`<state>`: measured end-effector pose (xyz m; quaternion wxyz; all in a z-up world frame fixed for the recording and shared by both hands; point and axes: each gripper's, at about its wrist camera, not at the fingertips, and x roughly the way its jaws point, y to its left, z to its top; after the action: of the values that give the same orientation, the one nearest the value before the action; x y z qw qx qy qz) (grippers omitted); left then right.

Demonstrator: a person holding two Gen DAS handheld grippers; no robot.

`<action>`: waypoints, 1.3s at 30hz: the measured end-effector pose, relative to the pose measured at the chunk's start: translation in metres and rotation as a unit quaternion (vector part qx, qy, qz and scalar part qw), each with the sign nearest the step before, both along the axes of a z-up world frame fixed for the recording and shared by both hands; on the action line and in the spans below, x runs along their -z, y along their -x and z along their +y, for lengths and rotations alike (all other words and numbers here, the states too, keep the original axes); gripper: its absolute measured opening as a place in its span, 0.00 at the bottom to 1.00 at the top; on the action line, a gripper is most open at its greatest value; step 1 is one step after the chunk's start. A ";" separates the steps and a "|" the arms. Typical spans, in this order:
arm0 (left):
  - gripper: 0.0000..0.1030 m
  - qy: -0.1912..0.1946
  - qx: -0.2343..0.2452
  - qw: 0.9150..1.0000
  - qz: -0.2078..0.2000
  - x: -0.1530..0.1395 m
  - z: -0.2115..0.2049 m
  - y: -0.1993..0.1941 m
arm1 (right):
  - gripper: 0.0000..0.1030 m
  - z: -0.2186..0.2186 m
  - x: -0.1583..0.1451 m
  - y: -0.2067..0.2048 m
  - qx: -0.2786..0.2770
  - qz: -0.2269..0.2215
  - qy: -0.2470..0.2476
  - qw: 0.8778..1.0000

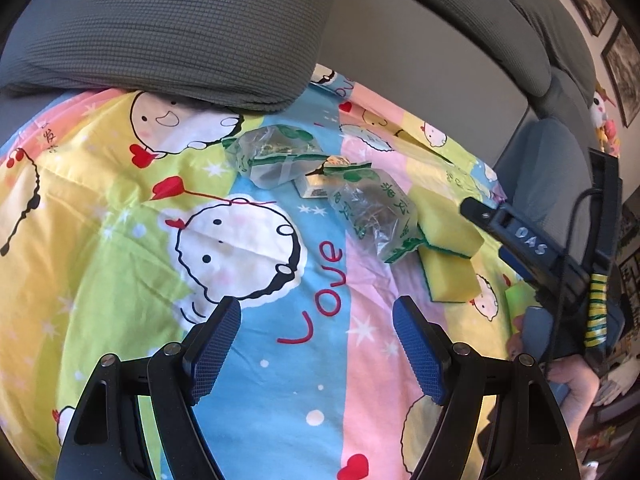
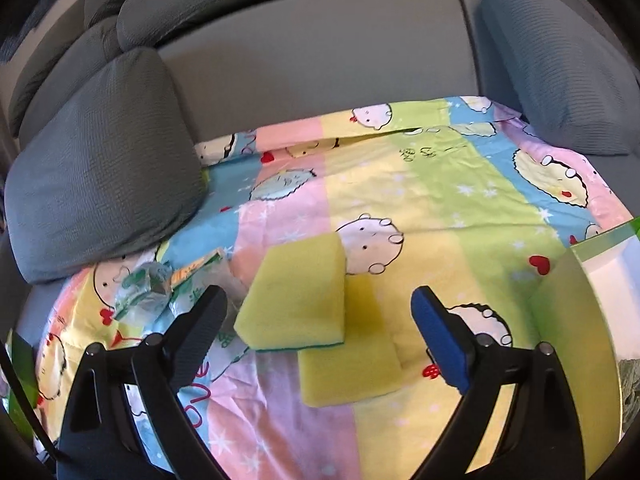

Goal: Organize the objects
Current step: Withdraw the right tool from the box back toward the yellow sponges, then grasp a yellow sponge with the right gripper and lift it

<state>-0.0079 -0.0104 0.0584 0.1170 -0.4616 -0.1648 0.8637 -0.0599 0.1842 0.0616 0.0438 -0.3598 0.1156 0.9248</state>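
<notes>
On the cartoon-print sheet [image 2: 440, 208], lying stacked — two yellow sponges [image 2: 296, 292], soft, light, squashy; gripping best across the upper one's short sides. Hovering apart, empty: right gripper [image 2: 320, 320] fingers spread wide — left gripper [image 1: 316, 340] likewise parted.

Cartoon sheet [image 1: 120, 208] carries two sponges [image 2: 296, 300], plastic packets [image 1: 372, 216], cushion [image 1: 168, 28].

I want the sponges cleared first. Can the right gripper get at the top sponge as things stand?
Probably yes: the right gripper is open, the top sponge lies just ahead between its fingers, and nothing covers it.
</notes>
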 end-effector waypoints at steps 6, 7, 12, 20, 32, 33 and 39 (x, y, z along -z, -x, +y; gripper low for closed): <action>0.77 0.001 -0.004 1.000 -0.004 0.002 -0.002 0.000 | 0.90 -0.024 0.015 0.011 -0.028 -0.027 -0.026 0.999; 0.77 0.001 -0.004 1.000 -0.004 0.002 -0.003 0.001 | 0.89 -0.024 0.016 0.011 -0.028 -0.028 -0.027 0.999; 0.77 0.004 -0.005 1.000 -0.010 0.005 -0.005 0.002 | 0.74 -0.029 0.027 0.015 -0.026 -0.045 -0.043 0.998; 0.77 0.004 -0.014 1.000 -0.013 0.006 -0.010 0.004 | 0.59 -0.017 0.025 0.009 -0.007 -0.052 -0.015 0.998; 0.77 -0.021 -0.056 0.998 -0.020 0.009 -0.037 0.006 | 0.59 -0.025 -0.012 -0.060 -0.090 -0.076 0.087 0.989; 0.77 -0.029 -0.063 0.997 -0.022 0.010 -0.041 0.006 | 0.59 -0.027 -0.010 -0.060 -0.099 -0.082 0.093 0.987; 0.77 -0.038 -0.078 0.996 -0.031 0.013 -0.046 0.007 | 0.59 -0.051 0.011 -0.061 -0.146 -0.137 0.071 0.977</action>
<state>-0.0146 -0.0566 0.0455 0.0613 -0.4694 -0.2363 0.8485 0.0008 0.1335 0.0506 -0.1016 -0.4986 0.1197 0.8525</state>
